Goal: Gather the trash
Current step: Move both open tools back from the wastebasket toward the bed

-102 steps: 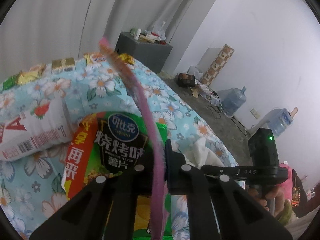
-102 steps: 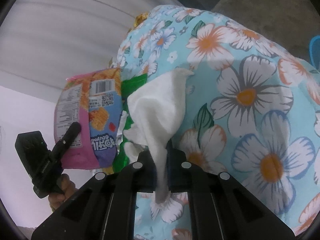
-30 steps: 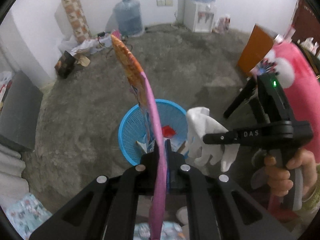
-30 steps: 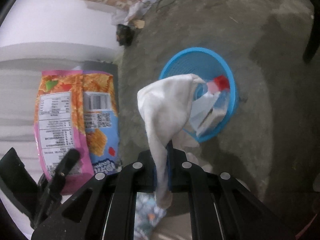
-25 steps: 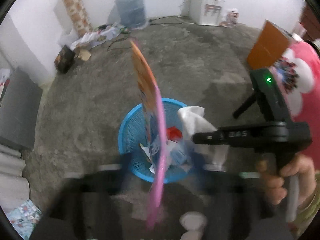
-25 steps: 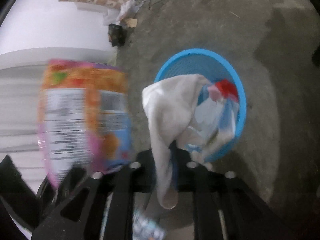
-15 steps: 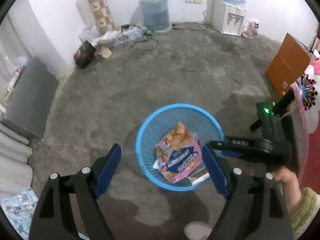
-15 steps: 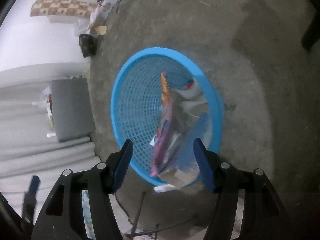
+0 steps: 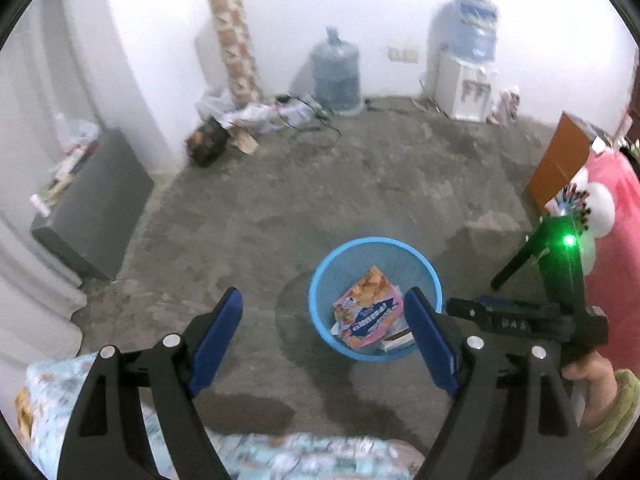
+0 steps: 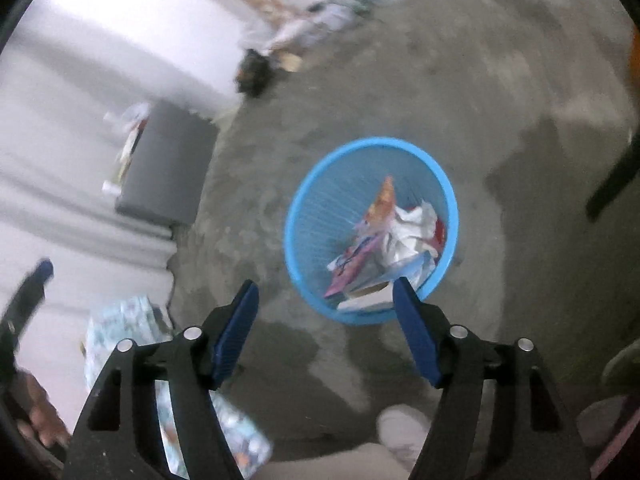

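Two grippers show, both empty. Left gripper has its blue pads spread wide with nothing between them, looking down at the floor. Right gripper has its jaws opening, also with nothing between them; in the left view it shows at the right edge as a black body with one green light, held in a hand.

One blue basket stands on the grey floor, ahead of and below both grippers. Inside it lies one pink and orange snack bag, leaning against the wall, with one crumpled white tissue just beside it and some flat packaging under them; how many pieces is hard to tell.

Two water bottles stand by the far wall: one bottle on the floor and one on a white dispenser. One patterned roll leans in the corner. One grey cabinet sits at the left. One floral cloth shows at the lower edge.
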`<state>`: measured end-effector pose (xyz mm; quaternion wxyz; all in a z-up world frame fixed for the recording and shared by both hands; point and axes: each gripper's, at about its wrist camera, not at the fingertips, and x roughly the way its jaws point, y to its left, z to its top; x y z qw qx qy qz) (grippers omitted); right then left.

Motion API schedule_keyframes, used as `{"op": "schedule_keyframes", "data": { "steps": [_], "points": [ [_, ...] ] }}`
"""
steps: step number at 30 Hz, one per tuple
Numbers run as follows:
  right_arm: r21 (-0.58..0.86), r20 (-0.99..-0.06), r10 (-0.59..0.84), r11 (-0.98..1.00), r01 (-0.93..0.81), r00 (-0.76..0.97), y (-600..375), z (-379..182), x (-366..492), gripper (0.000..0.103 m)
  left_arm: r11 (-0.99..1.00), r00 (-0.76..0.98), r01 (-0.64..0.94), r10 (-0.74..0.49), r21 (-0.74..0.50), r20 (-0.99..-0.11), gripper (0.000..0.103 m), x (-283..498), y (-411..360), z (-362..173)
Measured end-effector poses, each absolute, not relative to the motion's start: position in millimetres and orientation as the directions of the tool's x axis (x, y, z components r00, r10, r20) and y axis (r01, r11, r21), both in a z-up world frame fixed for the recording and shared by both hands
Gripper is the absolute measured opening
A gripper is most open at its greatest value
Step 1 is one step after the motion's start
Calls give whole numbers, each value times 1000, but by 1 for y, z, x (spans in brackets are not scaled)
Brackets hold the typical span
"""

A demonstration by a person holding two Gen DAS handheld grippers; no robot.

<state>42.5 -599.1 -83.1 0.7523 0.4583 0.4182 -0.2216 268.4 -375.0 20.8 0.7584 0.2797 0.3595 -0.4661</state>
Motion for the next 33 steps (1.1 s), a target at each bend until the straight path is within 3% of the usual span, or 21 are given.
{"op": "schedule_keyframes", "data": {
  "steps": [7, 19, 23, 33],
  "points": [
    [373, -846, -2, 712, 595, 533, -526, -11, 38, 79, 489, 382, 868, -542, 89, -748, 85, 243, -280, 86],
    [226, -807, -47, 896, 381, 589, -411, 68, 43, 93, 664, 507, 746, -523, 44, -685, 86, 190, -94, 117],
    [141, -794, -85, 937, 318, 602, -366, 89, 55, 95, 775, 591, 631, -464, 20, -660, 87, 178, -22, 123],
    [8, -753, -64, 994, 106, 654, -278, 113, 84, 95, 952, 745, 298, -183, 75, -641, 88, 124, 110, 125]
  ]
}}
